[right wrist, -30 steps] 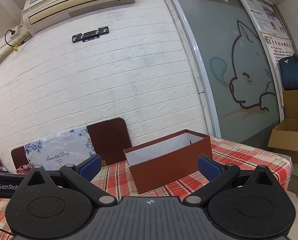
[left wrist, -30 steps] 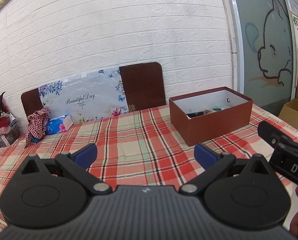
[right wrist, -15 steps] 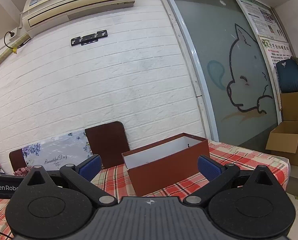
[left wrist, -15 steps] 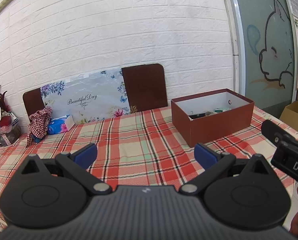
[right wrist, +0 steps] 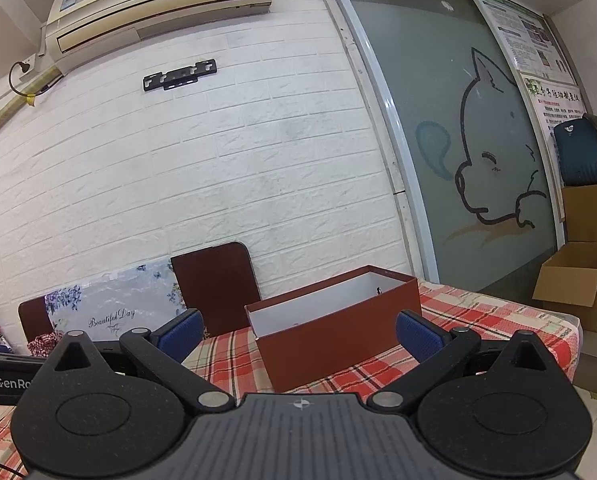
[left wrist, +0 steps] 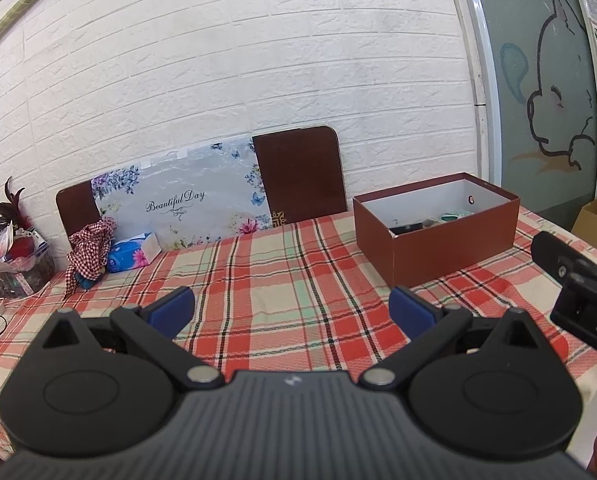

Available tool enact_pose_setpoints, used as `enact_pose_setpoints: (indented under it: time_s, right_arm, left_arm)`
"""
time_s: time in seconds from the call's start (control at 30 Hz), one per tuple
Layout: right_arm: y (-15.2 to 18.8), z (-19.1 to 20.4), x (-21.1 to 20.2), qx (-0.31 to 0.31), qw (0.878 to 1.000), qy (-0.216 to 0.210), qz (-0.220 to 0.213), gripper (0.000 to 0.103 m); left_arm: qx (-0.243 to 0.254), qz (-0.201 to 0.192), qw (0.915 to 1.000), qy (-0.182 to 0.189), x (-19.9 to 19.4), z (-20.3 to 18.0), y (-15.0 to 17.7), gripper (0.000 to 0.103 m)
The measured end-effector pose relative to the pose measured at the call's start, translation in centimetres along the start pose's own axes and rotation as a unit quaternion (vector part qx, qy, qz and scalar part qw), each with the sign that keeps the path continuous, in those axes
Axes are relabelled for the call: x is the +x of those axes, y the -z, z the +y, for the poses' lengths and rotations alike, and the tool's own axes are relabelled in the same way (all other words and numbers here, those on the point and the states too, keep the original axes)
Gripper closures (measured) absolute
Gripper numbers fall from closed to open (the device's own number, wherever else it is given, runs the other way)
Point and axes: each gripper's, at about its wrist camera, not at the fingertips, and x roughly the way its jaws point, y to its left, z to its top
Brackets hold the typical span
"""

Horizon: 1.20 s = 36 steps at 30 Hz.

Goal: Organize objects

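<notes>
plainly, both grippers are held empty with fingers spread: left gripper (left wrist: 291,307), right gripper (right wrist: 297,330). small items lie in the box (left wrist: 454,252) on the table (left wrist: 258,280). if raised carelessly, the box could be knocked. "beautiful day" is read on the board (left wrist: 178,204); "genro" and "da" are partly seen.

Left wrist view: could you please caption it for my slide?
Open left gripper above plaid tablecloth, facing an open brown box.
</notes>
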Motion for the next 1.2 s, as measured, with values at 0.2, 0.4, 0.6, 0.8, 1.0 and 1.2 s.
enact_pose_setpoints:
  time_s: [0.2,0.4,0.6,0.8,1.0,1.2]
  right_arm:
    - [0.10,0.30,0.11,-0.003,1.000,-0.001,0.002,0.001]
    - [0.16,-0.13,0.28,-0.002,1.000,-0.003,0.005,0.001]
    - [0.13,-0.43,0.37,-0.004,1.000,-0.005,0.005,0.001]
    - [0.11,-0.53,0.42,-0.004,1.000,-0.006,0.005,0.001]
    - [0.12,-0.45,0.40,-0.004,1.000,-0.005,0.005,0.001]
    - [0.14,-0.33,0.36,-0.004,1.000,-0.005,0.005,0.001]
  left_arm:
    - [0.000,0.006,1.0000,-0.003,0.25,0.12,0.04,0.000]
    - [0.000,0.007,1.0000,-0.003,0.32,0.15,0.12,0.000]
    - [-0.001,0.008,1.0000,-0.004,0.45,0.20,0.18,0.000]
    - [-0.001,0.008,1.0000,-0.004,0.42,0.20,0.20,0.000]
    - [-0.001,0.008,1.0000,-0.003,0.48,0.29,0.27,0.000]
    - [-0.001,0.013,0.9999,-0.004,0.64,0.29,0.37,0.000]
